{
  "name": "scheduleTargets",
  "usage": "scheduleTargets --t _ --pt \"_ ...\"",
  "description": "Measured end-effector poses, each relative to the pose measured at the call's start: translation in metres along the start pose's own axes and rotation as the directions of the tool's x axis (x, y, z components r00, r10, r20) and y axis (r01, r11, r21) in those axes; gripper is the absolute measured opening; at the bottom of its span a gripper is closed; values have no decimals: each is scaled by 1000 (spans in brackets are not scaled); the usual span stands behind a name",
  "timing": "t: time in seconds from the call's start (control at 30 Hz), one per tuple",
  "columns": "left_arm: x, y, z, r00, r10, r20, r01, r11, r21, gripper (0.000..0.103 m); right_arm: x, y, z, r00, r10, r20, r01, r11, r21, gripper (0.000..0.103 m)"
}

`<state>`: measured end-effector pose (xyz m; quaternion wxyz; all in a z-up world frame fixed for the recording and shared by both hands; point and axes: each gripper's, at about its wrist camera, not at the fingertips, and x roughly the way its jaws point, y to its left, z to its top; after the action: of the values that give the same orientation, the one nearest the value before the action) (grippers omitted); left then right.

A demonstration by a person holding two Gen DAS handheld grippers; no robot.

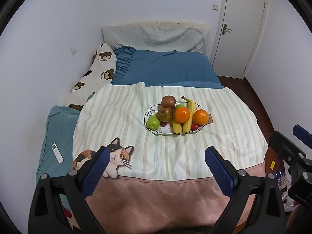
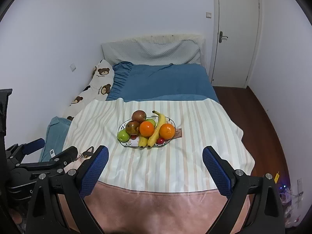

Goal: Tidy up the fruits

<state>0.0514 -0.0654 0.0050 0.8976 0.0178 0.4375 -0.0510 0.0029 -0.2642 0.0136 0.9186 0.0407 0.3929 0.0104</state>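
Observation:
An oval patterned plate [image 1: 159, 131] [image 2: 124, 144] sits on a striped blanket on the bed. It holds two oranges [image 1: 182, 115] [image 2: 146, 128], two bananas [image 1: 190, 115] [image 2: 156, 130], a green apple [image 1: 153, 122] [image 2: 123, 135], two brownish-red apples [image 1: 165, 114] [image 2: 132, 127], another green fruit and small red fruits [image 1: 195, 126]. My left gripper [image 1: 157, 156] is open and empty, well short of the plate. My right gripper [image 2: 155, 155] is open and empty, also short of it. Each gripper shows at the edge of the other's view.
A cat-print striped blanket [image 1: 136, 117] covers the near bed. Blue bedding [image 1: 167, 68], a bear-print pillow [image 1: 93, 74] and a grey headboard cushion [image 1: 154, 37] lie beyond. A white remote [image 1: 57, 153] lies at left. A white door [image 1: 241, 29] and dark floor are at right.

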Motion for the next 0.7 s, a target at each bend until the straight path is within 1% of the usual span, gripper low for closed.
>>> scheduleTargets --t 0.1,0.33,0.5,0.7 --pt "-4 1 -2 1000 9 8 -9 1000 -1 100 -7 0 -3 1000 -1 -1 1 1000 -3 99" --pt "-4 3 -2 1000 15 23 -15 1000 -18 100 4 -3 -1 1000 -7 -17 7 1000 4 99" --pt "10 4 5 999 34 30 -34 999 -21 100 20 -6 0 999 -28 -18 28 1000 5 99" --pt "40 3 17 997 62 43 -62 998 -16 100 55 -12 2 998 -69 -14 69 998 15 99"
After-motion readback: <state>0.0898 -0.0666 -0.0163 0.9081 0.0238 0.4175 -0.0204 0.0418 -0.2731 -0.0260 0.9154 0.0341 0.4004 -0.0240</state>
